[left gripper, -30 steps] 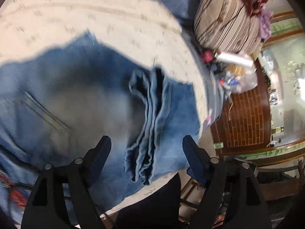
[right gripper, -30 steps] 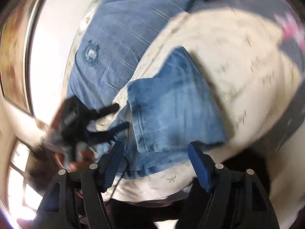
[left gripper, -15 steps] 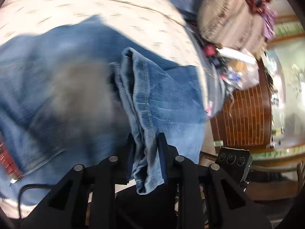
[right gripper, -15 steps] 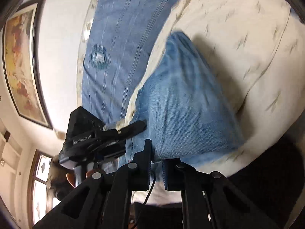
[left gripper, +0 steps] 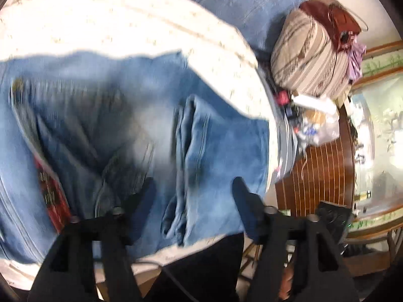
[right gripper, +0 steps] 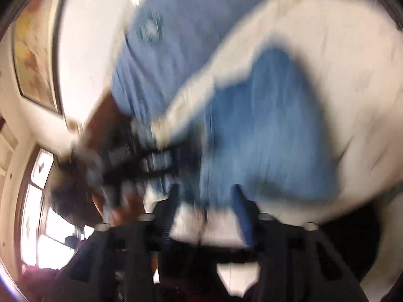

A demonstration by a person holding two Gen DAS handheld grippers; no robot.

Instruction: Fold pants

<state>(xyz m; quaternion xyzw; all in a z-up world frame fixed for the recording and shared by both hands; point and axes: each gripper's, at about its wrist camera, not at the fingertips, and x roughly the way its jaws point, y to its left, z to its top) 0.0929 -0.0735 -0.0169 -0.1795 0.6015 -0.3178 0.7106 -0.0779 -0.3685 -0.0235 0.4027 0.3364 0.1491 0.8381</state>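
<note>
Through my left wrist view, my left gripper point(left gripper: 191, 196) is opening, having just let go of the jeans point(left gripper: 141, 136) at the bed's point(left gripper: 151, 30) near edge; blurred right view: my right gripper point(right gripper: 205, 200) likewise opening, fold laid.

Both fisheye views bent strongly at the edges, with dark corners. The right wrist view was heavily smeared by motion blur; the window point(right gripper: 37, 201) at its lower left was blown out to white. The left wrist view was sharper, but the jeans point(left gripper: 141, 130) looked streaked. The pale bedcover point(left gripper: 131, 25) glared under bright light.
</note>
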